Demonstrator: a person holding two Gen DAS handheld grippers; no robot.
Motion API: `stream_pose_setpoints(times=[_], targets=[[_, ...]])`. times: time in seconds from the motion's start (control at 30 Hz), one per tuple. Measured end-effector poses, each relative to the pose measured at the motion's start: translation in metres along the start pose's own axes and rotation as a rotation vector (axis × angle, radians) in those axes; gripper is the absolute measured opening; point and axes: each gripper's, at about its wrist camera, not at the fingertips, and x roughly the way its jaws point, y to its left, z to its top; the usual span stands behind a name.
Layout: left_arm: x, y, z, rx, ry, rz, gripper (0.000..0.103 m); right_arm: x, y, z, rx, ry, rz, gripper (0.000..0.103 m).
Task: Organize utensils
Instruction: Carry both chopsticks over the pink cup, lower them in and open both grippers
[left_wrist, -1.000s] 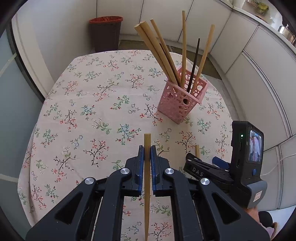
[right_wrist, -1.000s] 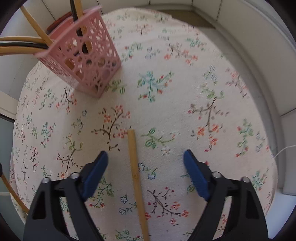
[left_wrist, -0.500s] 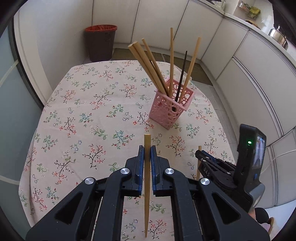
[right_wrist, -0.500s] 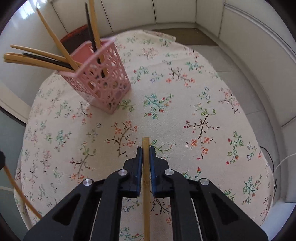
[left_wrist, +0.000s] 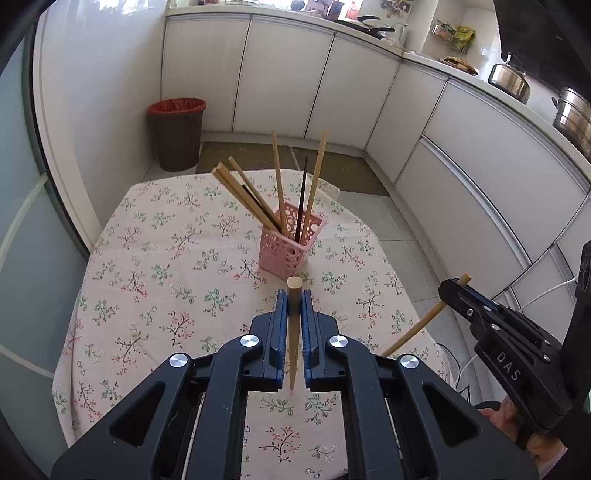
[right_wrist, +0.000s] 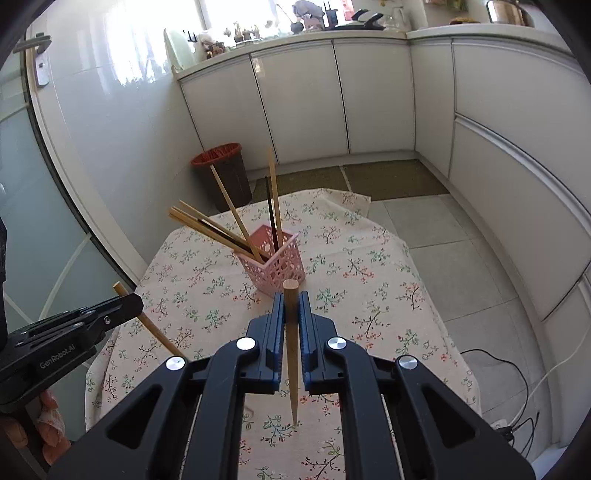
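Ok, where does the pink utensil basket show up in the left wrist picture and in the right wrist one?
Left wrist: the pink basket stands mid-frame on the floral table, just beyond the clamped chopstick.
Right wrist: the pink basket sits slightly left of centre, beyond that gripper's own chopstick.
Shared landmark: the brown bin with the red liner behind the table.

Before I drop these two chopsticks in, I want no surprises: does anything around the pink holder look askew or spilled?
Nothing spilled or damaged. The chopsticks in the pink holder splay out, several leaning far left, but the holder stands upright on the floral tablecloth.
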Motion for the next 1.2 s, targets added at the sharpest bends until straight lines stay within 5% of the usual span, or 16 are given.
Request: stream_pose_setpoints(times=[0.53, 0.9, 1.0, 1.03, 1.1, 1.2], targets=[[-0.035, -0.029, 0.086, 0.07, -0.151, 0.022, 0.007, -0.031, 0.004, 0.138, 0.071, -0.211, 0.044, 0.008], [-0.009, -0.014, 0.102, 0.05, -0.136, 0.032, 0.007, 0.057, 0.015, 0.15, 0.053, -0.203, 0.046, 0.008], [-0.002, -0.01, 0.107, 0.04, -0.133, 0.036, 0.007, 0.075, 0.015, 0.143, 0.037, -0.18, 0.049, 0.02], [-0.001, -0.01, 0.109, 0.037, -0.135, 0.035, 0.007, 0.075, 0.014, 0.142, 0.038, -0.19, 0.048, 0.033], [0.003, -0.011, 0.114, 0.035, -0.139, 0.031, 0.007, 0.071, 0.009, 0.142, 0.04, -0.213, 0.034, 0.042], [0.011, -0.015, 0.122, 0.031, -0.142, 0.023, 0.007, 0.063, 0.001, 0.144, 0.033, -0.231, 0.004, 0.043]])
